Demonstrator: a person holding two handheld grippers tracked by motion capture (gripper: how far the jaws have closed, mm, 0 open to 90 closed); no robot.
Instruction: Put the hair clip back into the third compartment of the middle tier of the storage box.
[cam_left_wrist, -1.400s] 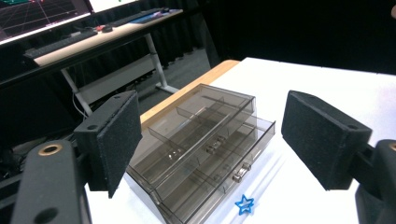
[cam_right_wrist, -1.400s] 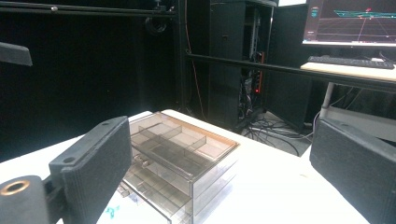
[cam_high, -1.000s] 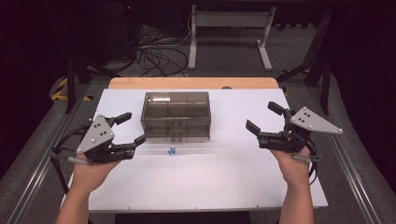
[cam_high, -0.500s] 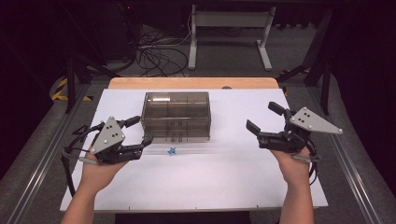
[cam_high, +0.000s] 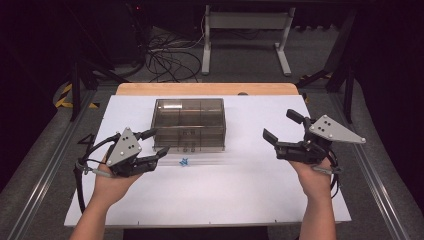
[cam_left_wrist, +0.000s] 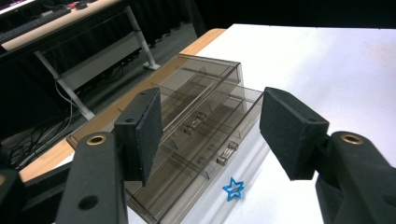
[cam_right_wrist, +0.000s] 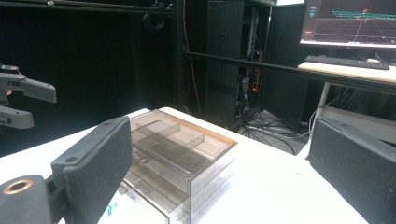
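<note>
A smoky see-through drawer box (cam_high: 189, 124) stands on the white table top, slightly left of centre. A small blue star (cam_high: 183, 162) lies just in front of it. My left gripper (cam_high: 159, 141) hovers left of the star, pointing toward the box; its jaws have just been closing, stand open, and hold nothing. In the left gripper view the box (cam_left_wrist: 196, 107) and the star (cam_left_wrist: 233, 188) lie beyond the left gripper (cam_left_wrist: 212, 112). My right gripper (cam_high: 279, 125) is open and holds nothing, well to the right of the box. The right gripper (cam_right_wrist: 224, 135) frames the box (cam_right_wrist: 177, 149).
The white sheet (cam_high: 240, 200) covers the table, with a wooden strip (cam_high: 205, 89) along the far edge. Metal rails run down both sides. Cables (cam_high: 170, 55) and a desk frame (cam_high: 245, 30) are on the floor beyond. A monitor (cam_right_wrist: 350, 21) glows at the back.
My left gripper has shifted right toward the star and the box, and its jaws have narrowed. The right gripper has stayed put.
</note>
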